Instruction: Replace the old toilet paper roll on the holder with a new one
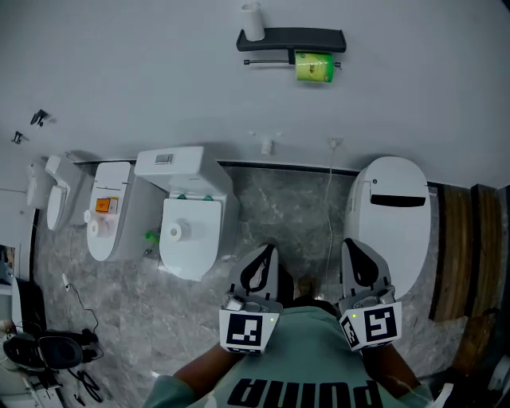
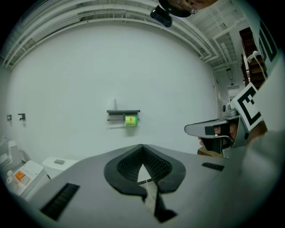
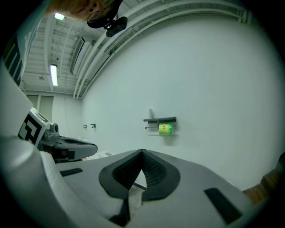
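Note:
A black holder with a shelf [image 1: 291, 40] hangs high on the white wall, and a green roll [image 1: 314, 67] sits on its bar. A white cylinder [image 1: 253, 21] stands upright on the shelf's left end. Both grippers are held close to the person's chest, far from the wall. My left gripper [image 1: 268, 249] and my right gripper [image 1: 348, 243] are shut, each with nothing between its jaws. The left gripper view has the holder [image 2: 123, 112] and roll [image 2: 131, 120] beyond the closed tips [image 2: 142, 147]. In the right gripper view the roll [image 3: 165, 129] lies past the closed tips [image 3: 141, 152].
Several white toilets stand along the wall: one with a white paper roll [image 1: 177, 232] on its lid [image 1: 191, 239], one at the right [image 1: 394, 211], others at the left [image 1: 107, 209]. Wooden boards [image 1: 470, 247] stand at the far right. Cables and dark gear [image 1: 48, 351] lie at the lower left.

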